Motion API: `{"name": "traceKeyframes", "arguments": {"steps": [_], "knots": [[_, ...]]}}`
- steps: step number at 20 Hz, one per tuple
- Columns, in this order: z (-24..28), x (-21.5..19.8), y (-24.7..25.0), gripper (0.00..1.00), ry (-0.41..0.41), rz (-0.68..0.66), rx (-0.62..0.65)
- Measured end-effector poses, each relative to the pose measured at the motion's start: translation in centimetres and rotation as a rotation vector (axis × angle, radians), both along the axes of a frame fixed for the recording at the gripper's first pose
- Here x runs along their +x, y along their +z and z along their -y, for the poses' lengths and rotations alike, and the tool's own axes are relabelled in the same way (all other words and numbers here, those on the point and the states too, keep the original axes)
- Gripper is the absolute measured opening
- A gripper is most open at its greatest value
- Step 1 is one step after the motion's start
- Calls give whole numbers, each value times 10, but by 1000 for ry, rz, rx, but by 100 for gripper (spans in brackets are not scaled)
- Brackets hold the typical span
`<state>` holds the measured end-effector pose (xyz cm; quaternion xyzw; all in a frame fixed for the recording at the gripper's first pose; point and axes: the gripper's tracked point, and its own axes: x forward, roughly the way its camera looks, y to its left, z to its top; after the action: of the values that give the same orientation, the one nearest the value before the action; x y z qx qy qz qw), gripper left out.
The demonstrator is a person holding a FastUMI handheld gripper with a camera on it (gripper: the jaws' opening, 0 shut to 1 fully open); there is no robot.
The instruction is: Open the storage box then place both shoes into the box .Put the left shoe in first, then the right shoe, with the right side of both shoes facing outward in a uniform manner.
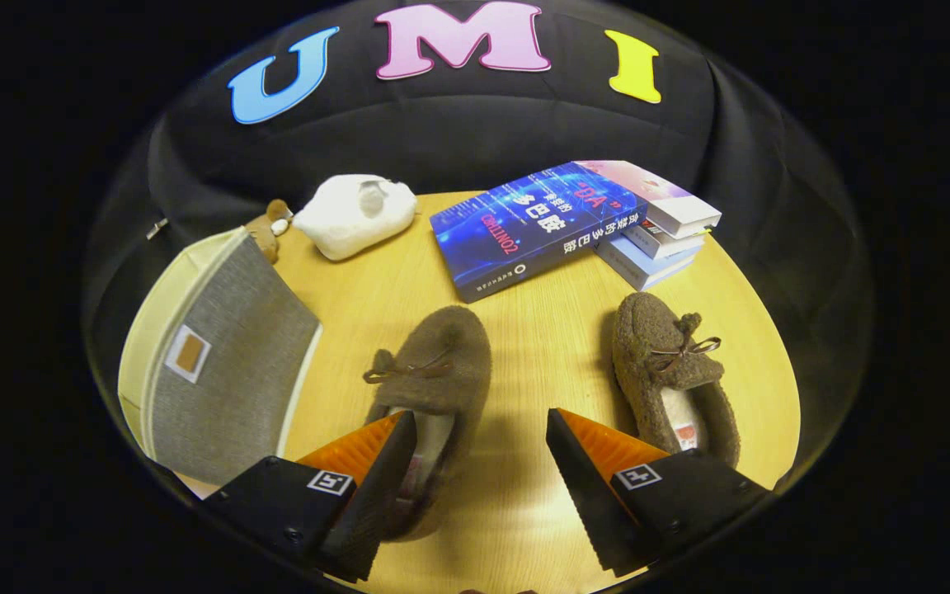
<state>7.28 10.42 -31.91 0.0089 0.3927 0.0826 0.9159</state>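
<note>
Between your two fingers, the gripper point(482, 425) stands wide apart and holds nothing; bare table point(524, 363) shows in the gap. Your left finger point(376, 470) overlaps the heel of the nearer shoe point(434, 363), though whether it touches the shoe or only hangs above it, you cannot tell. The other shoe point(669, 371) lies just beyond and outside your right finger point(586, 478), toe pointing away like its mate.

The storage box point(223, 363) sits to the left of the nearer shoe, a grey fabric panel with a pale rim, tilted toward you. It looks closed, so by my reading the opening step is not yet done and no shoe goes in first. Judging from here, swing the fingers left, away from the shoes, and look for an edge or flap along the pale rim to catch. Keep the fingers apart until one lip sits squarely between them, and lift slowly so the soft box does not slide across the wood.

What the box holds is hidden. Beyond the shoes lies a stack of books point(574, 223), and near the box's far corner rest a white plush toy point(355, 214) and a small brown one point(269, 227).
</note>
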Motion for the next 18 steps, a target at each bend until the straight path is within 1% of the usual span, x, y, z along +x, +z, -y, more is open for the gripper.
{"name": "traceKeyframes", "arguments": {"steps": [3,4,5,7,9,11,12,13,14,16,18], "knots": [[2,13,-16,99,-24,-13,-17],[2,18,-19,94,-41,-14,-16],[1,20,-21,88,-54,-20,-6],[-2,23,-26,72,-72,-39,8],[-9,23,-31,57,-67,-57,16],[-15,22,-34,36,-68,-74,31],[-15,23,-33,24,-86,-79,34],[-13,23,-34,21,-108,-86,38],[-13,23,-34,12,-124,-96,49],[-15,23,-33,7,-146,-116,78],[-14,25,-32,5,-154,-123,91]]}}
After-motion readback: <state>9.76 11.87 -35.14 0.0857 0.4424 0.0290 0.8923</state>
